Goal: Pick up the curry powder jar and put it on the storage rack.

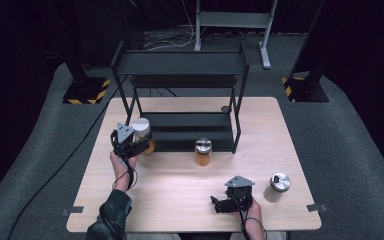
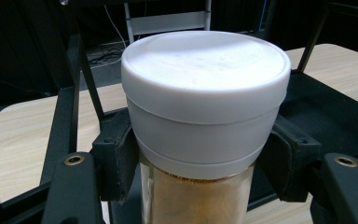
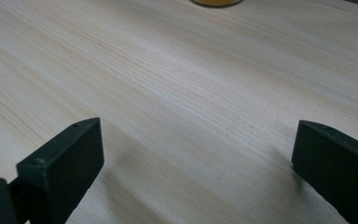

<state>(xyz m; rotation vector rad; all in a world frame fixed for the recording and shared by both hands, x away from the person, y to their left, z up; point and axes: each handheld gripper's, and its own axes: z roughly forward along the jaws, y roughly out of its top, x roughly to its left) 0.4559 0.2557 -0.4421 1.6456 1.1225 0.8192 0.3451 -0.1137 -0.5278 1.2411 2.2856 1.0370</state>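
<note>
Left gripper [image 1: 139, 141] at nine o'clock clamps the white-lidded jar [image 2: 205, 116]; right gripper [image 1: 226, 204] at five o'clock, jaws apart over bare table [image 3: 177, 93]

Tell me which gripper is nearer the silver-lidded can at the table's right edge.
Right. The right gripper sits just left of the can, jaws open over bare table. The left gripper is across the table, clamped on a white-lidded jar.
</note>
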